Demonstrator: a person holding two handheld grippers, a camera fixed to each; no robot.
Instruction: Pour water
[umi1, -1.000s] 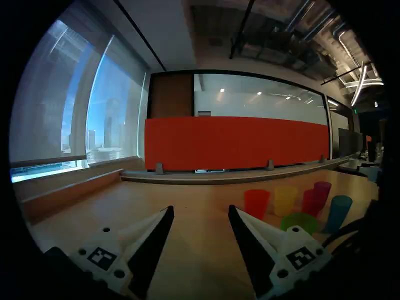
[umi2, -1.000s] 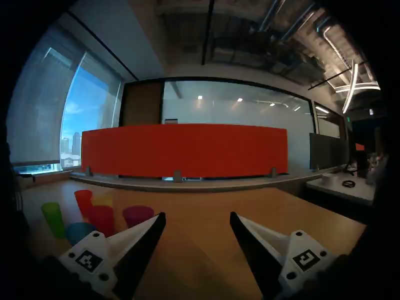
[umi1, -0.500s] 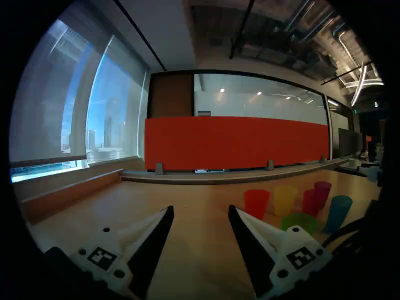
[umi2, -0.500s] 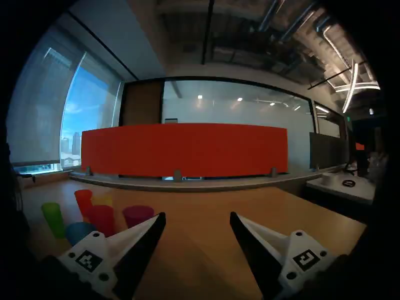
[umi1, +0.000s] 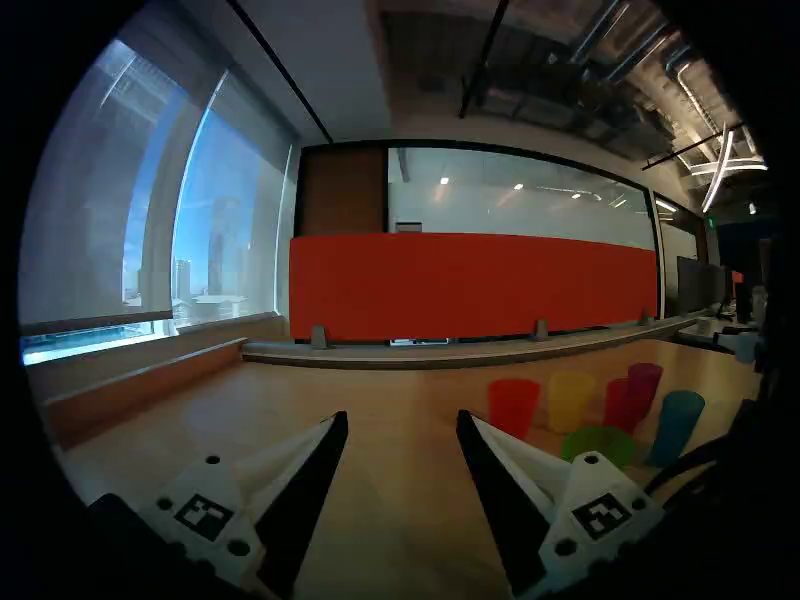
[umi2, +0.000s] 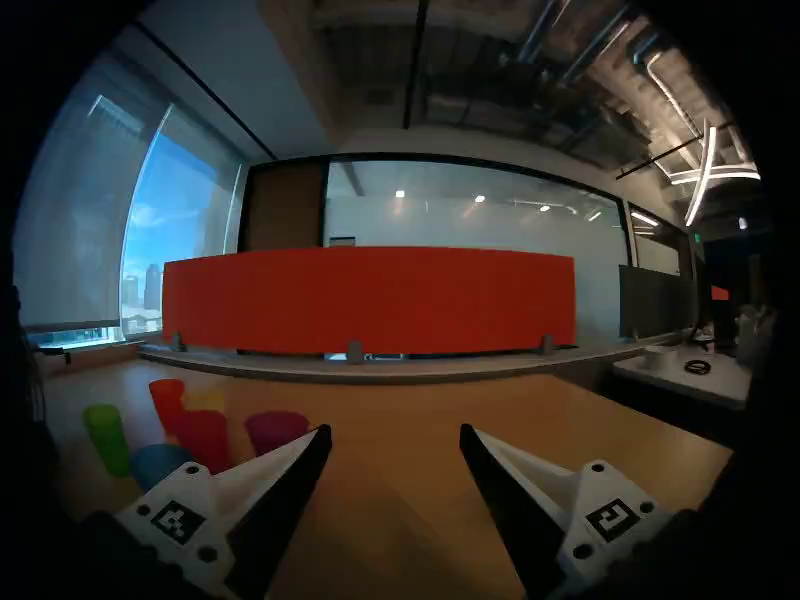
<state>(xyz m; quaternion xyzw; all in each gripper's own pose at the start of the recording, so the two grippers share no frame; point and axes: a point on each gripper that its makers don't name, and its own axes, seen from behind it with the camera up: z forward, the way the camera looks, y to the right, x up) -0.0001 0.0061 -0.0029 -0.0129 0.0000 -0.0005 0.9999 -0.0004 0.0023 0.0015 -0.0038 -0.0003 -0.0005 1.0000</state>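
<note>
Cups (umi1: 513, 405) on table (umi1: 390, 510), red divider (umi1: 470, 285) behind

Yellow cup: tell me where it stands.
In the left gripper view the yellow cup stands right of centre on the table, between the orange cup and the red cup.

Left gripper view sits low over the tabletop (umi1: 390, 385), looking forward past the left gripper (umi1: 400, 415) toward the far orange partition (umi1: 470, 285), with windows (umi1: 150, 240) on the left. Right gripper view is just as low and faces the same way past the right gripper (umi2: 395, 430). Both share the tabletop, partition and colored cups (umi1: 570, 400): near right in the left gripper view, near left in the right gripper view.
</note>
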